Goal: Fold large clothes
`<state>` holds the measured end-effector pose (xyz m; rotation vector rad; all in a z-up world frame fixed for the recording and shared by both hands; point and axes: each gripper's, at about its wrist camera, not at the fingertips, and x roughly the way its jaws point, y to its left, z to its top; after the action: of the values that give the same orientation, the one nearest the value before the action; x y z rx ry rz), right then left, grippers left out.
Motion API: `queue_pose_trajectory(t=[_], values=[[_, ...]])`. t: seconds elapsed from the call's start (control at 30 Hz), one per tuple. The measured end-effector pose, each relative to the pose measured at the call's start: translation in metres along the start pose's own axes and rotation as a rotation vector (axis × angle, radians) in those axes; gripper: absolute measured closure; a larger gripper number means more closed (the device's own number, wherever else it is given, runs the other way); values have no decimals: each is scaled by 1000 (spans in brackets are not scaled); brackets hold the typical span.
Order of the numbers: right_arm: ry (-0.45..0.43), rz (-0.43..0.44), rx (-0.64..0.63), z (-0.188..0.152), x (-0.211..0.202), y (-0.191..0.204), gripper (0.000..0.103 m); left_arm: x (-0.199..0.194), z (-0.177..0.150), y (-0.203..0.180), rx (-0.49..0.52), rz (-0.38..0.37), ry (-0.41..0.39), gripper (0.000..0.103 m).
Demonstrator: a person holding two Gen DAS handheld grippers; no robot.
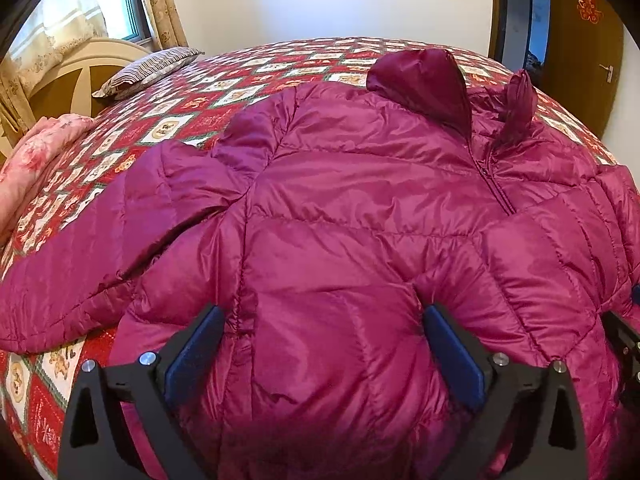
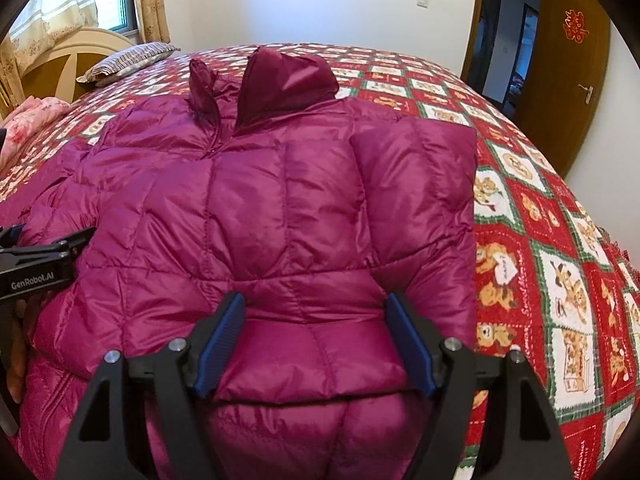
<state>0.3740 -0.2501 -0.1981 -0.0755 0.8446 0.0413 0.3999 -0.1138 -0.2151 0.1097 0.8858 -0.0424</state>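
Shows a magenta down jacket point(image 1: 360, 200) laid front up on the quilted bed point(image 1: 180, 120), with the hem at the near edge and the hood point(image 2: 280, 84) toward the far edge. Shows one sleeve point(image 1: 100, 240) stretched out flat toward the bed's left side, and the other sleeve point(image 2: 416, 200) already turned in over the front, near the right side.

Places the left gripper point(image 1: 322, 308) low on the jacket by the near edge, with jaws spread about as wide as they go, straddling a puffed panel and pinching nothing. Places the right gripper point(image 2: 315, 298) just beside it, with jaws partly spread and both pads against a thick fold at the end of the turned-in sleeve. Cannot tell from these views whether that fold is pinched or merely flanked.

Likely failures, judged from this layout:
- Loss of the fold on release, owing to springy filling and a glossy, slippery shell.
- Capture of the top layer only, owing to thick padding, leaving the lower layer behind and bunching the front.
- Dragging of the whole jacket toward or over the near edge, given little friction against the quilt.
- Contact between the two grippers, given such close working.
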Motion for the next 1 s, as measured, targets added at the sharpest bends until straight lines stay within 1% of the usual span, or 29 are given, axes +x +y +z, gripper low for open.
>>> queue_pose_trajectory(t=[0.53,0.6,0.67,0.73,0.77,0.83,0.87,0.9,0.93,1.0], values=[[4,-2,-2,1,2,0,26,0,0,0,2,1,-1,2],[4,-2,-1,2,2,0,25,1,1,0,0,-2,6,1],[6,-2,-3,2,2,0,25,1,4,4,-2,-22,20,1],[4,11,-6,3,-2,-2,24,-4,8,9,22,-23,34,1],[-4,14,-10,3,-7,-2,24,-13,10,16,33,-8,23,1],[-51,-7,-11,-1,-26,-3,19,-39,11,40,27,6,-36,1],[-82,-16,-5,-4,-37,-4,10,-53,11,57,16,7,-69,1],[-106,-17,2,-7,-46,-5,3,-65,11,78,6,20,-95,1],[-115,-12,5,-9,-52,-6,2,-74,9,100,-2,57,-108,1],[-108,12,-12,-12,-60,-5,2,-79,6,144,-19,149,-100,1]])
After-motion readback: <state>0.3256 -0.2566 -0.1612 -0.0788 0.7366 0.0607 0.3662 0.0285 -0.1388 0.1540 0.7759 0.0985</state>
